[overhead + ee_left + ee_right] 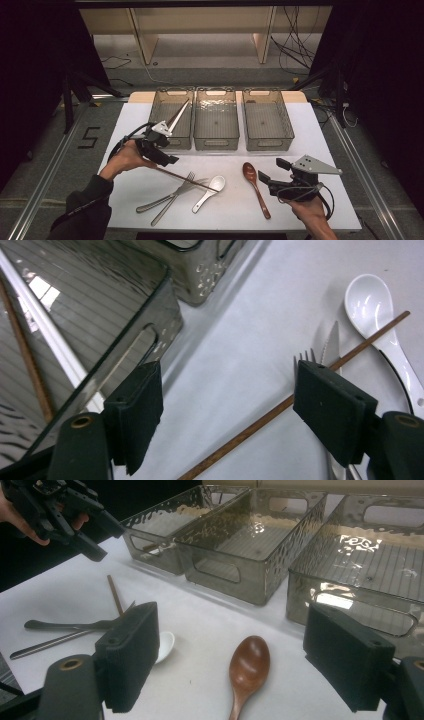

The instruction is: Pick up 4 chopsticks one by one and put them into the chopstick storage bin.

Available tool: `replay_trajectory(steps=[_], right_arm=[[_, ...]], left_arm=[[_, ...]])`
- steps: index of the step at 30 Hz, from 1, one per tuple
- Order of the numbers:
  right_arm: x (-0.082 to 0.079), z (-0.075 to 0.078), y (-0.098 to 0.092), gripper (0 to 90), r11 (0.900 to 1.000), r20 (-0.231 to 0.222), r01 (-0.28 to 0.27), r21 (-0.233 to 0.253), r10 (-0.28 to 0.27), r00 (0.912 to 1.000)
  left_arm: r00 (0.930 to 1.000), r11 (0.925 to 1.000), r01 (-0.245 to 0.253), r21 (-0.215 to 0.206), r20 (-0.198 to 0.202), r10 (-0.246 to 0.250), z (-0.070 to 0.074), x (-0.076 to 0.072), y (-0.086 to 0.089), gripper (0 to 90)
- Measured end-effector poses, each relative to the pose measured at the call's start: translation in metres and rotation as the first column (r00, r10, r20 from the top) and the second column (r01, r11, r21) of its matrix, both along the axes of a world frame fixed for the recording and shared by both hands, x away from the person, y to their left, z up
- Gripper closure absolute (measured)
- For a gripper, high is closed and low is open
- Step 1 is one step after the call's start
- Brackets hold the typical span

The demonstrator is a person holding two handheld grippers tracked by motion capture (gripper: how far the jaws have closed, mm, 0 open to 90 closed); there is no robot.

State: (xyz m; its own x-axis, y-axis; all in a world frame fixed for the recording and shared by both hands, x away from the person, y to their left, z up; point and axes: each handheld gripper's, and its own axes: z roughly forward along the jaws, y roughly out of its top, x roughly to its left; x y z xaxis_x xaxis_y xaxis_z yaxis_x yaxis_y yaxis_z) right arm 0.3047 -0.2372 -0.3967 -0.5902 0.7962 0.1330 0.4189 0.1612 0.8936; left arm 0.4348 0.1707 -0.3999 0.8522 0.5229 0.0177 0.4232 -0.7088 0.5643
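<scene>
Your left gripper (pixel 227 405) hangs open over the brown chopstick (pixel 280 407) at lower centre, its near end cut off. Your right gripper (pixel 230 670) gapes around the wooden spoon (pixel 247 672), handle cropped.

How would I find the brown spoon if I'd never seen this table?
Start at the three clear bins lined up at the back of the white table. Go to the right one and come toward the near edge: the brown spoon lies there alone, beside the right gripper. It is dark reddish wood; the other spoon is white and lies by the metal cutlery.
</scene>
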Motion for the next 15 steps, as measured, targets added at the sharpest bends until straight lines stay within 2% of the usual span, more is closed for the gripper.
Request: replay_trajectory(steps=[6, 10, 15], right_arm=[[0.000, 0.000, 0.000, 23.4, 1.000, -0.001, -0.001, 0.000, 0.001, 1.0000], [0.000, 0.000, 0.000, 23.4, 1.000, -0.001, -0.002, 0.002, 0.002, 1.0000], [0.000, 0.000, 0.000, 23.4, 1.000, -0.003, -0.002, 0.002, 0.002, 1.0000]], left_arm=[[0.9992, 0.9985, 0.040, 0.038, -0.008, -0.040, -0.006, -0.004, -0.005, 25.3], [0.9972, 0.9943, 0.075, 0.075, -0.007, -0.074, -0.010, -0.006, -0.008, 25.0], [0.9959, 0.9888, 0.090, 0.119, -0.016, -0.089, -0.017, -0.008, -0.012, 25.2]])
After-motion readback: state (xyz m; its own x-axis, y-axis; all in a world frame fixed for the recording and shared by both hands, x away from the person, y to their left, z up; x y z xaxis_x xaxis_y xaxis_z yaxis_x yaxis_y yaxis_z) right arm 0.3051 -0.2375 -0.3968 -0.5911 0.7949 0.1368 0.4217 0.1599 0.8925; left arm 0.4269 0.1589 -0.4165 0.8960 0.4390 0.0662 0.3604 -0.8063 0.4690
